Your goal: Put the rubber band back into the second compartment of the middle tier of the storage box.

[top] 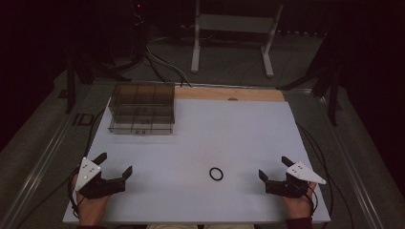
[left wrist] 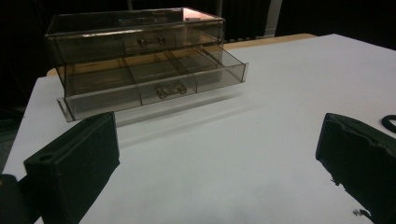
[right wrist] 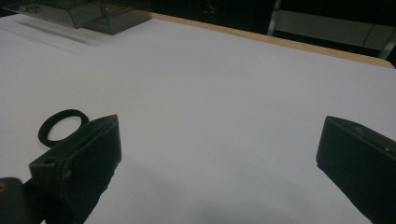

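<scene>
Both hands sit low at the near edge of the white counter (top: 200, 138), wrists in from the bottom. The left tongs (top: 114, 165) gape wide, jaws angled up and inward, gripping nothing. The right tongs (top: 273, 168) are just as wide and empty, aimed inward. Between them, nearer the right, lies a black ring (top: 216, 173). Far left stands a smoky plastic drawer box (top: 142, 109), its lower drawer (left wrist: 154, 86) pulled out.

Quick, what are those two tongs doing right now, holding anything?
Left tongs: open, holding nothing, resting near the table's edge.
Right tongs: open, holding nothing; the black ring lies apart from them.
</scene>
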Motion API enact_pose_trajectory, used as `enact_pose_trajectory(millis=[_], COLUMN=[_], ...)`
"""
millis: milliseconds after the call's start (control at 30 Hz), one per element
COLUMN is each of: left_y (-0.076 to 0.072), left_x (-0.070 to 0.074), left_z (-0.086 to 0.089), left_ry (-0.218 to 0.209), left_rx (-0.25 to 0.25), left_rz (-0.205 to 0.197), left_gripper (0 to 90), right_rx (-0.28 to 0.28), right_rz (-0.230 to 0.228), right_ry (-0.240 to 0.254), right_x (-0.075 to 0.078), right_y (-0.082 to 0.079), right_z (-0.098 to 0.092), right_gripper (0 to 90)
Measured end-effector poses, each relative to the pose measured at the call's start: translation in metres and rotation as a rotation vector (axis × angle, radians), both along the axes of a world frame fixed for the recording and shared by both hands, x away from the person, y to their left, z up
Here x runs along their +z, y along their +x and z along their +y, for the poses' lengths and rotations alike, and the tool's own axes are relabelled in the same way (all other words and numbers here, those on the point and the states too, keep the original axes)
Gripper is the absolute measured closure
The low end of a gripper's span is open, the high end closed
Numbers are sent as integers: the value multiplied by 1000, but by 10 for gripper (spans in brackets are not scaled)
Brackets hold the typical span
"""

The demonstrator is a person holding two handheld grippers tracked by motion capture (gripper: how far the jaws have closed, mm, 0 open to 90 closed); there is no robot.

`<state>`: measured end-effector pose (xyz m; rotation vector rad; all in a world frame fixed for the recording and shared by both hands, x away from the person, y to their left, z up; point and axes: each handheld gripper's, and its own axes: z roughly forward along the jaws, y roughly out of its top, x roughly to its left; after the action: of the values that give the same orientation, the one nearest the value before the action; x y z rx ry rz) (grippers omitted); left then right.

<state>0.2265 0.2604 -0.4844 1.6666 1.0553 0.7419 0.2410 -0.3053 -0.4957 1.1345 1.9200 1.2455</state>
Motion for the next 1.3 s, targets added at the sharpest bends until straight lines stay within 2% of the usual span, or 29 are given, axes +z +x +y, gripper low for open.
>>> enact_pose_trajectory(millis=[167, 333, 433, 500, 667, 900, 1300], left_y=[0, 0, 1, 1, 9, 16, 35], left_x=[0, 0, 5, 10, 18, 20, 25], left_z=[-2, -5, -9, -13, -25, -35, -61], left_ry=[-1, -5, -9, -8, 1, 7, 11], left_rx=[1, -1, -6, -2, -29, -47, -116], left_rz=[5, 10, 0, -6, -3, 5, 21], left_gripper=[2, 2, 2, 3, 4, 4, 4], right_rx=[-26, -43, -55, -69, -82, -88, -97], right_rz=[19, 14, 15, 1, -5, -24, -34], right_ry=[12, 12, 5, -7, -4, -6, -7], right_x=[-1, -1, -1, 0, 0, 2, 1], right_y=[2, 2, 3, 1, 1, 0, 0], right_z=[-3, -4, -3, -2, -5, -4, -4], right_gripper=[0, 0, 0, 0, 0, 0, 0])
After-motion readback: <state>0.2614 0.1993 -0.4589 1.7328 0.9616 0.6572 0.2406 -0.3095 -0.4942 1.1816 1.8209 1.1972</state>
